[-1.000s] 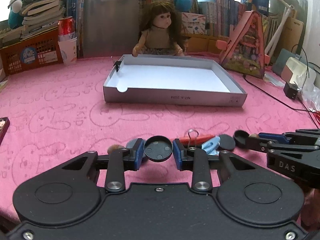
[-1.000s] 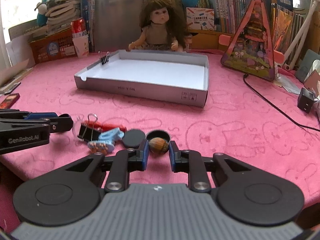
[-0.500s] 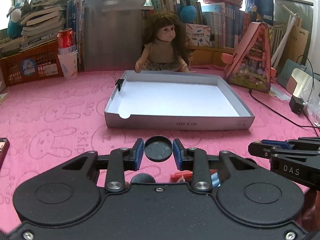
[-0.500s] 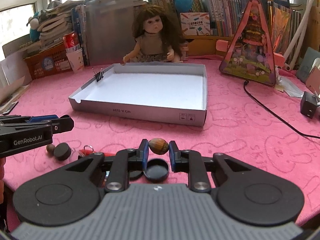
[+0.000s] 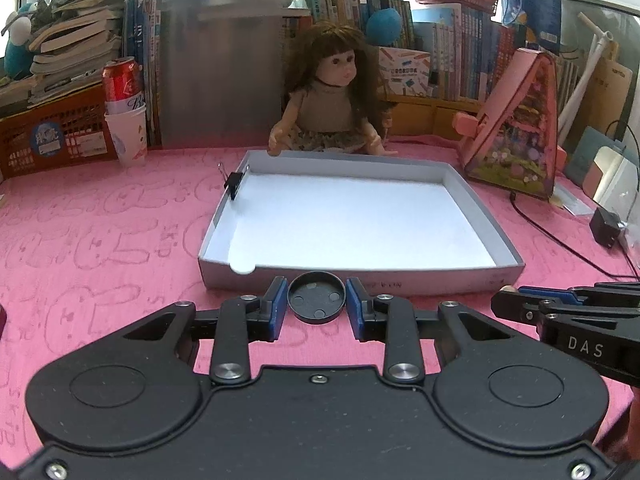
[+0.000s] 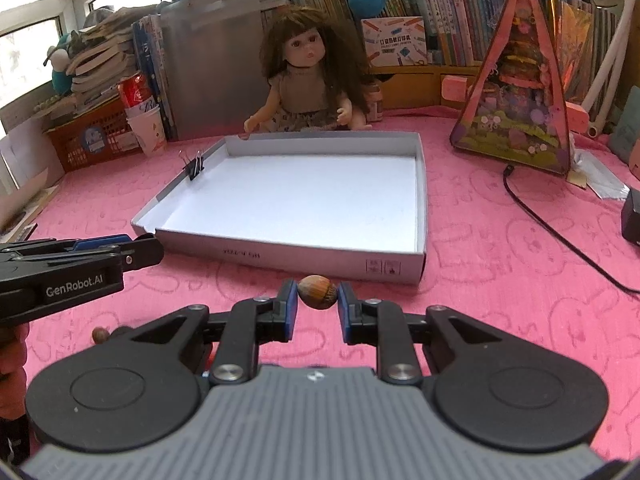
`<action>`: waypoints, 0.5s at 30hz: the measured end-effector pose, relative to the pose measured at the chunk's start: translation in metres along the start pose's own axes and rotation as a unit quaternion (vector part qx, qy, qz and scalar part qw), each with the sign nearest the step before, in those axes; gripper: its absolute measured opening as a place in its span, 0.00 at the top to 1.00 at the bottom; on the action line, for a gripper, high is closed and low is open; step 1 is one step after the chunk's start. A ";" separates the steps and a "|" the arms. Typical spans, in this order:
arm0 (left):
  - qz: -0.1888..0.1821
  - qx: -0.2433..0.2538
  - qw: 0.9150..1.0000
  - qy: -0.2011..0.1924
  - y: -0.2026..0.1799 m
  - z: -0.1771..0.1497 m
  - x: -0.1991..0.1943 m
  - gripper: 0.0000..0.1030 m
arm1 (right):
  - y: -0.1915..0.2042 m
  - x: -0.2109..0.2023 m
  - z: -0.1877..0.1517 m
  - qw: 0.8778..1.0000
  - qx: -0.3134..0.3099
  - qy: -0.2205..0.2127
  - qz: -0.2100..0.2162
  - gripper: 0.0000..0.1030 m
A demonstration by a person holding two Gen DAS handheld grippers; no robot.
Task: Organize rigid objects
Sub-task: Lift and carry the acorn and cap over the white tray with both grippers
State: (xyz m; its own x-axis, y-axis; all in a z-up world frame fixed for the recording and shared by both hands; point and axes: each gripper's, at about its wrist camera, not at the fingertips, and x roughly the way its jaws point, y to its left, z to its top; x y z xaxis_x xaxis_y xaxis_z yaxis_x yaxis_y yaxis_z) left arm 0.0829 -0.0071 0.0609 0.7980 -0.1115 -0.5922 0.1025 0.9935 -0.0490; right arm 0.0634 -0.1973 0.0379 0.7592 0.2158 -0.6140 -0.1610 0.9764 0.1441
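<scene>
Approaching the tray's (image 5: 360,276) near wall, a black cap (image 5: 317,297) is clenched by the left gripper (image 5: 317,304) and a nut (image 6: 317,286) by the right gripper (image 6: 317,300); released early, the round nut could be sent rolling off the tabletop's (image 6: 500,272) near edge.

Left tongs (image 5: 317,303): black body, blue pads, silver screws. Right tongs (image 6: 317,301): grey ribbed top.

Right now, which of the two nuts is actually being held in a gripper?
The larger striped hazelnut, pinched between the right gripper fingers near the box's front wall. The smaller brown nut lies loose on the pink cloth.
</scene>
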 end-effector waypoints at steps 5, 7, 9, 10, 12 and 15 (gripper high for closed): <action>0.002 -0.002 1.000 0.003 0.003 0.015 0.012 0.71 | -0.004 0.011 0.015 1.000 0.009 0.004 0.005 0.75; 0.003 -0.005 1.000 0.004 0.005 0.023 0.019 0.71 | -0.006 0.017 0.022 1.000 0.014 0.008 0.008 0.75; 0.004 -0.011 1.000 0.011 0.008 0.031 0.027 0.71 | -0.008 0.023 0.029 1.000 0.018 0.012 0.009 0.75; 0.000 -0.016 1.000 0.017 0.011 0.036 0.033 0.71 | -0.008 0.026 0.032 1.000 0.019 0.015 0.010 0.75; -0.003 -0.025 0.999 0.030 0.016 0.045 0.044 0.71 | -0.010 0.033 0.040 0.999 0.025 0.022 0.012 0.75; -0.006 -0.032 0.999 0.042 0.022 0.056 0.059 0.71 | -0.013 0.045 0.052 0.999 0.029 0.031 0.011 0.75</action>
State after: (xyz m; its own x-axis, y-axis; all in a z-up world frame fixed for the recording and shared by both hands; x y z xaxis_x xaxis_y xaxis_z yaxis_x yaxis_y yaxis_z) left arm 0.1661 0.0068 0.0699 0.7439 -0.1229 -0.6569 0.0701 0.9919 -0.1062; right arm 0.1325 -0.2006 0.0490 0.7154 0.2394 -0.6564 -0.1392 0.9695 0.2019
